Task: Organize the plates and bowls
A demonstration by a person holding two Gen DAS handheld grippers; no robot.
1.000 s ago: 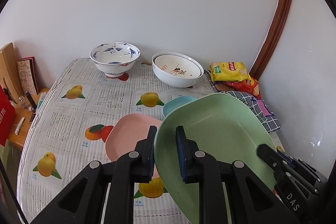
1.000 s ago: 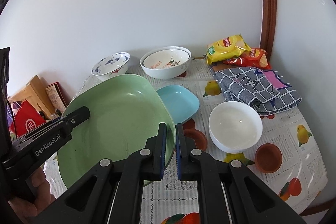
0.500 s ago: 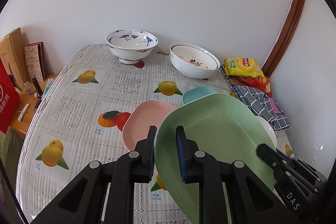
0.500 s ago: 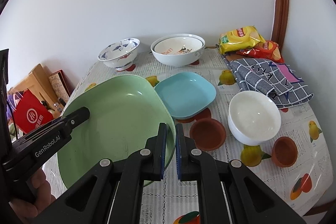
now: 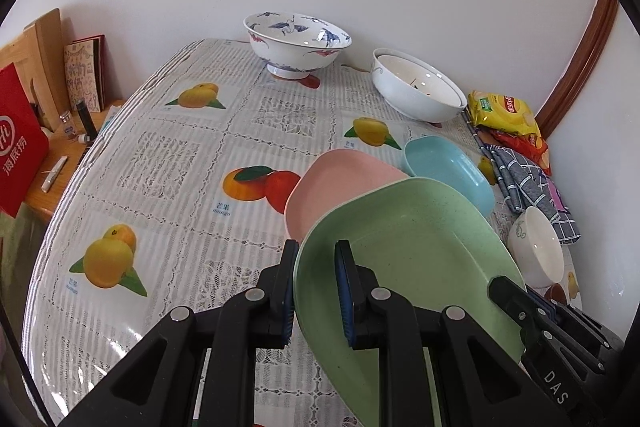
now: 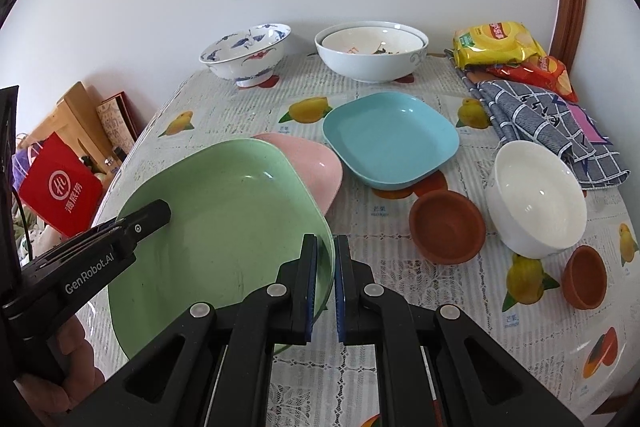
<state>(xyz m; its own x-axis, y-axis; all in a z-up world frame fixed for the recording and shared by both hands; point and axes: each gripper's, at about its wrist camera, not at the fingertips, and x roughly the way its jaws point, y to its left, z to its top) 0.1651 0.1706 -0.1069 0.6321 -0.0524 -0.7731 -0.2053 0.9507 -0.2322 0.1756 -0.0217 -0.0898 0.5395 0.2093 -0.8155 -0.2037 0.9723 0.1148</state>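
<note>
Both grippers carry one large green plate (image 5: 408, 239) (image 6: 224, 227) above the table. My left gripper (image 5: 318, 291) is shut on its left rim, and my right gripper (image 6: 326, 287) is shut on its right rim. The green plate hangs over a pink plate (image 5: 340, 179) (image 6: 312, 163), hiding its near part. A blue plate (image 6: 390, 143) (image 5: 448, 167) lies just beyond. At the back stand a blue-patterned bowl (image 5: 296, 43) (image 6: 248, 51) and a stack of white bowls (image 6: 372, 51) (image 5: 416, 91). A plain white bowl (image 6: 536, 199) (image 5: 536, 251) sits at the right.
Two small brown dishes (image 6: 446, 227) (image 6: 584, 275) lie near the white bowl. A checked cloth (image 6: 548, 127) and snack bags (image 6: 500, 43) fill the back right corner. Left of the table's edge stands a low shelf with a red bag (image 6: 60, 187). Fruit-print tablecloth (image 5: 160, 167) shows at left.
Both grippers have sunk and moved forward with the green plate, which now overlaps the pink plate. The bowls and the table look nearer in both views.
</note>
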